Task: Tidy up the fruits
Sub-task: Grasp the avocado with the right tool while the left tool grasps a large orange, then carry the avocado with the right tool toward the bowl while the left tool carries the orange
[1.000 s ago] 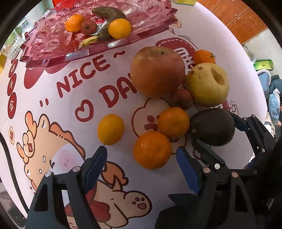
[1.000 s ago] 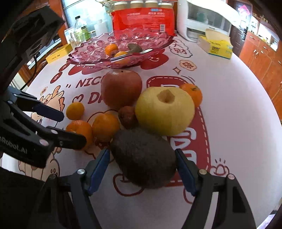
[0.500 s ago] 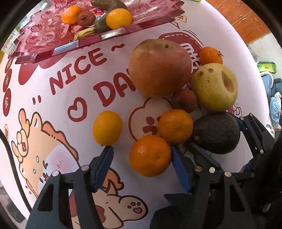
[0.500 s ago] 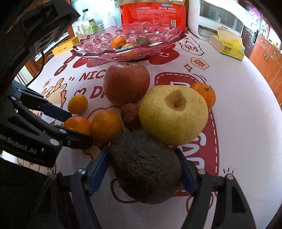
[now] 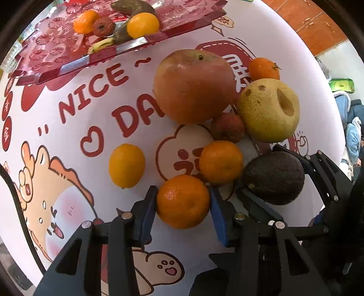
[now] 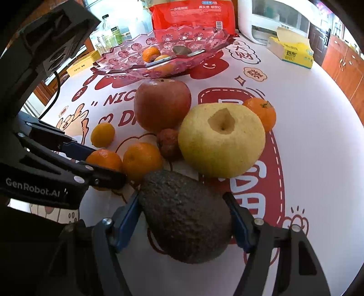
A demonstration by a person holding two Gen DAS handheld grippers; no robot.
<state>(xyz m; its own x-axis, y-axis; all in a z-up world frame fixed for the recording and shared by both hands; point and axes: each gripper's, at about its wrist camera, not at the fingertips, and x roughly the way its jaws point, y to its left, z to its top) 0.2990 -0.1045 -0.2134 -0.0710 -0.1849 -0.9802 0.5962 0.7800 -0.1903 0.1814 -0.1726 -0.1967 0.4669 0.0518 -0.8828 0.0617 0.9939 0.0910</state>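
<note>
My left gripper [image 5: 183, 200] is shut on an orange mandarin [image 5: 183, 201] that rests on the printed tablecloth. My right gripper [image 6: 184, 211] is shut on a dark avocado [image 6: 186, 218], also seen in the left wrist view [image 5: 275, 177]. Beside them lie a second mandarin [image 5: 220, 161], a small yellow citrus [image 5: 126, 165], a red apple [image 5: 193, 86], a yellow pear [image 5: 268, 109], a small brown-red fruit [image 5: 227, 127] and a third mandarin [image 5: 264, 68]. The pink glass fruit tray [image 5: 56, 57] at the far end holds several small fruits.
A red package [image 6: 193, 13], a white appliance [image 6: 273, 18], a yellow tissue box [image 6: 291, 50] and bottles [image 6: 109, 34] stand beyond the tray. The round table's edge curves along the right. The left gripper's body [image 6: 45, 177] sits close to the avocado.
My left gripper moved forward and closed its fingers around the near mandarin. My right gripper closed on the avocado and moved slightly forward.
</note>
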